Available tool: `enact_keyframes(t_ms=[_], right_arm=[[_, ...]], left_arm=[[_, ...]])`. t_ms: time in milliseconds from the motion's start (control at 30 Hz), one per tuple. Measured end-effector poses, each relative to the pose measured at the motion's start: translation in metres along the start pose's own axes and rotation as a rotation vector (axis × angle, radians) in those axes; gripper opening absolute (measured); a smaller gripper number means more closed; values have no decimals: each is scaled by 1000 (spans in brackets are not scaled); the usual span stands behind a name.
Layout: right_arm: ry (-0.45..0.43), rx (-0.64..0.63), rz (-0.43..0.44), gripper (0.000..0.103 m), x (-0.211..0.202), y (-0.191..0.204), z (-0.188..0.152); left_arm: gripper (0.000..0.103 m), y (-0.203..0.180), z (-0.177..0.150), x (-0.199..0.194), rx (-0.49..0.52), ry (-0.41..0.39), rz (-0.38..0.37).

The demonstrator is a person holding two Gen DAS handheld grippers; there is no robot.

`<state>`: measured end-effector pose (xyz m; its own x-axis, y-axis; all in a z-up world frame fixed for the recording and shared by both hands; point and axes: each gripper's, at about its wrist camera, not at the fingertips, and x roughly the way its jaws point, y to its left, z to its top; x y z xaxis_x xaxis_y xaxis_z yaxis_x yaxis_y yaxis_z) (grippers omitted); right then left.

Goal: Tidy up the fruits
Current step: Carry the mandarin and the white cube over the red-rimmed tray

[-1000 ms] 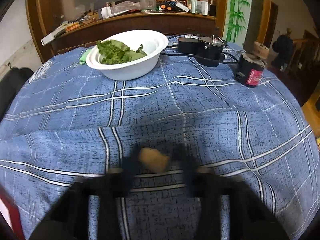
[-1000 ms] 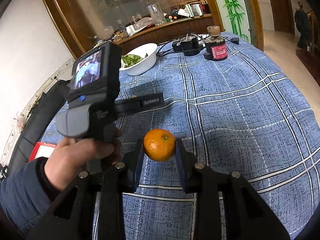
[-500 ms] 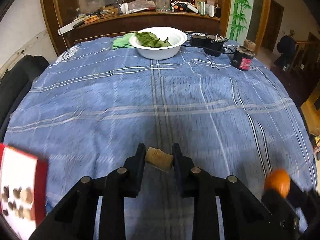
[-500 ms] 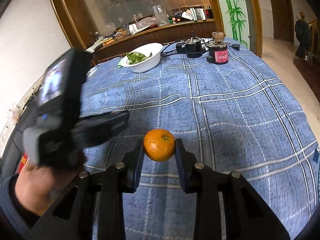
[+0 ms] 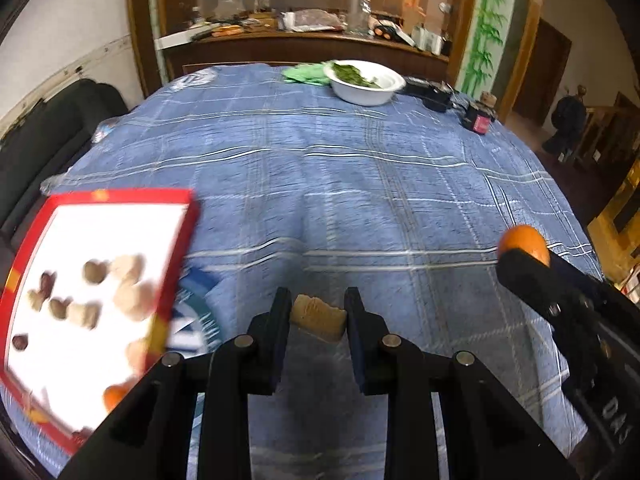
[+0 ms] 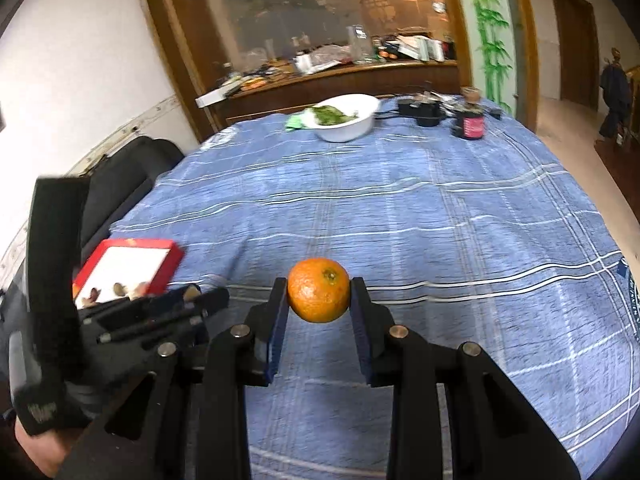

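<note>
The right gripper fingers clamp an orange; the left gripper fingers pinch a tan, rough-skinned piece, both carried above the surface. A second ago only blue cloth lay ahead; now a red-rimmed tray of small fruits has come into view at the near left edge, likely the drop-off.

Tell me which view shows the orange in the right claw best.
The right wrist view: the orange sits whole and sharp, centred between the right claw pads, above the blue tablecloth. The left wrist view catches only its top at the right edge, mostly hidden behind a black claw finger.
</note>
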<state>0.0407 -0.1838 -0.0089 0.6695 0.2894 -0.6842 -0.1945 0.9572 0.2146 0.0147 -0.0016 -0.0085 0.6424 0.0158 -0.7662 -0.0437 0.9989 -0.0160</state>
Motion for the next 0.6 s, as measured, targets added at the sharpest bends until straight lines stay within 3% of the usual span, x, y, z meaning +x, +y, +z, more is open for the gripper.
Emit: enact_keyframes(t_ms=[300, 600], right_arm=[[17, -106, 113, 32, 6, 78, -8], [54, -235, 246, 33, 30, 160, -11]], left_arm=[[26, 83, -19, -23, -114, -35, 95], [26, 160, -31, -23, -254, -18, 222]])
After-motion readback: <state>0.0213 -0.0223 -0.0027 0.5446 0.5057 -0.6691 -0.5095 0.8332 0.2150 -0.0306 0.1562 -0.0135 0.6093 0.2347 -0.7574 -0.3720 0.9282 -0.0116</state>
